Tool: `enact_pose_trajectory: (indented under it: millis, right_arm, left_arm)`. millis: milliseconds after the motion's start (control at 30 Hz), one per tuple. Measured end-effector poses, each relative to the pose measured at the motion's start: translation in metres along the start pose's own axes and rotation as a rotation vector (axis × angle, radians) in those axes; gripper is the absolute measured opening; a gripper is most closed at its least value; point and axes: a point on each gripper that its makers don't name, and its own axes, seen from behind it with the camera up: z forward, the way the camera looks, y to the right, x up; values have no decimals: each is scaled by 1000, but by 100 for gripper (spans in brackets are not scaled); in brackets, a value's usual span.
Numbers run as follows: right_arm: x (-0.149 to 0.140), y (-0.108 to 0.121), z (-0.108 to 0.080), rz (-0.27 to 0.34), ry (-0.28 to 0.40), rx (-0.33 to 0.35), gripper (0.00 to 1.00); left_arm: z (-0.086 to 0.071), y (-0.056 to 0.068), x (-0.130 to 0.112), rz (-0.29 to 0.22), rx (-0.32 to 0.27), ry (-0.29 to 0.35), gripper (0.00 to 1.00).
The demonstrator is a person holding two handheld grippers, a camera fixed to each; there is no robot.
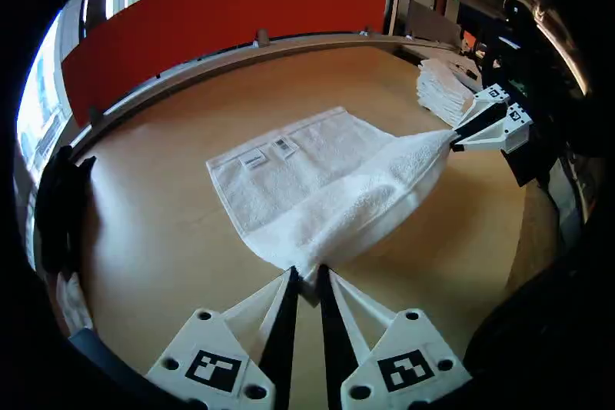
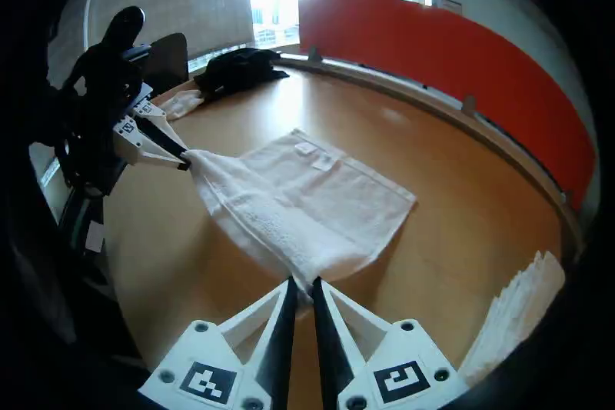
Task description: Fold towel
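A white towel (image 1: 307, 171) lies on the wooden table (image 1: 154, 225), its near edge lifted and stretched between both grippers. My left gripper (image 1: 306, 281) is shut on one corner of that edge. The right gripper (image 1: 455, 138) shows farther off at the right, pinching the other corner. In the right gripper view the towel (image 2: 323, 195) spreads flat at the far side with two labels on it, my right gripper (image 2: 303, 287) is shut on its near corner, and the left gripper (image 2: 183, 159) holds the opposite corner at the left.
A stack of folded white towels (image 1: 444, 88) sits at the table's far right, also seen as the towel stack (image 2: 515, 310). A black bag (image 2: 242, 64) rests near the window. An orange partition (image 1: 231, 18) runs along the table's back edge.
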Motion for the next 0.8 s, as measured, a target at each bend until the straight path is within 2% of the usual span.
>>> enact_pose_trajectory:
  millis: [467, 800]
  right_arm:
    - [30, -4, -32, 10, 44, -5, 15]
    - [39, -8, -45, 11, 58, -3, 15]
  left_arm:
    - [-34, 3, 29, -46, 2, 41, 19]
    - [-46, 10, 34, -72, -8, 49, 19]
